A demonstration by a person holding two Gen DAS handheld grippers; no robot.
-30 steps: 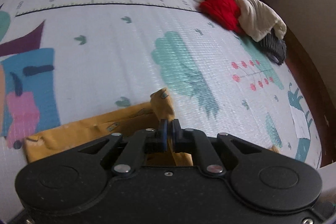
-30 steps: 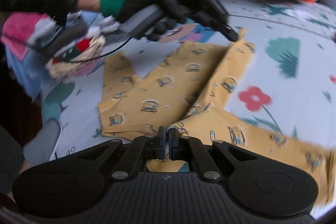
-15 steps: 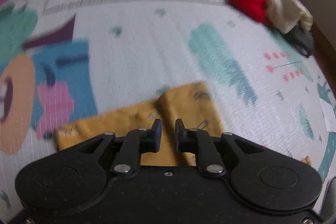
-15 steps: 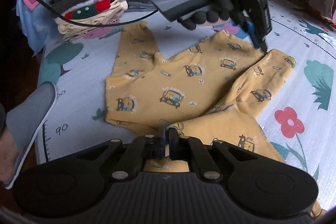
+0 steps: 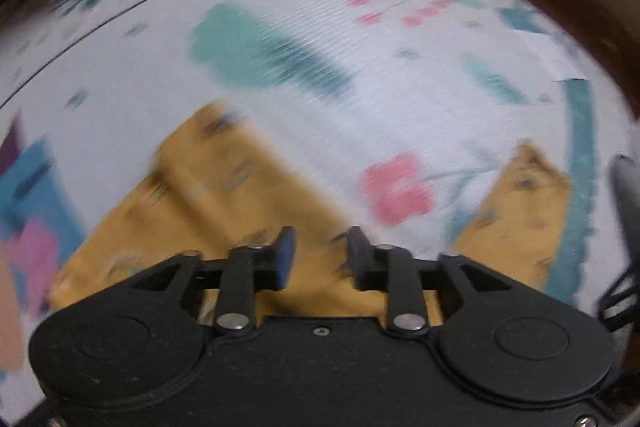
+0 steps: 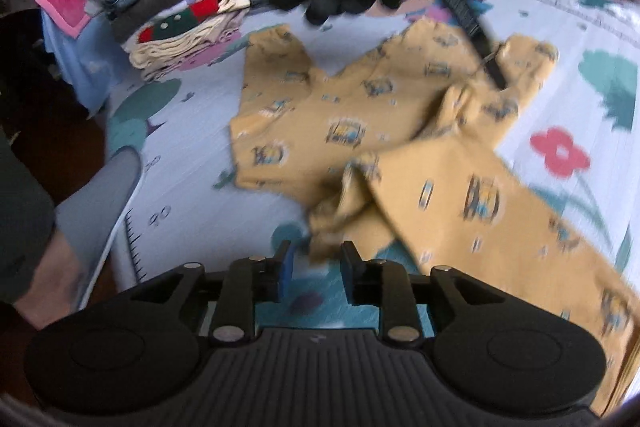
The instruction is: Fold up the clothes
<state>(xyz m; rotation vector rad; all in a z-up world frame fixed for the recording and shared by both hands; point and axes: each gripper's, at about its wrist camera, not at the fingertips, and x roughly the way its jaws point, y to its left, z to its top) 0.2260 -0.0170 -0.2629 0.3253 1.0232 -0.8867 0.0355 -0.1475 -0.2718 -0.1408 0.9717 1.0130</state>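
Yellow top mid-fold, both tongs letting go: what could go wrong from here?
1. The bunched fold of the yellow top sits just ahead of the opening right tongs; it may snag or spring back.
2. The folded sleeve lies loose under the opening left tongs, so it could flip open.
3. The folded pile sits close beside the top.

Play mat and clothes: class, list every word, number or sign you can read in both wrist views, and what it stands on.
Nothing reads clearly.
Ruler numerals on the play mat: two-digit marks, too blurred to read.
Prints on the yellow garment: pictures only; any lettering is too blurred.
Left wrist view: motion blur, no text readable.
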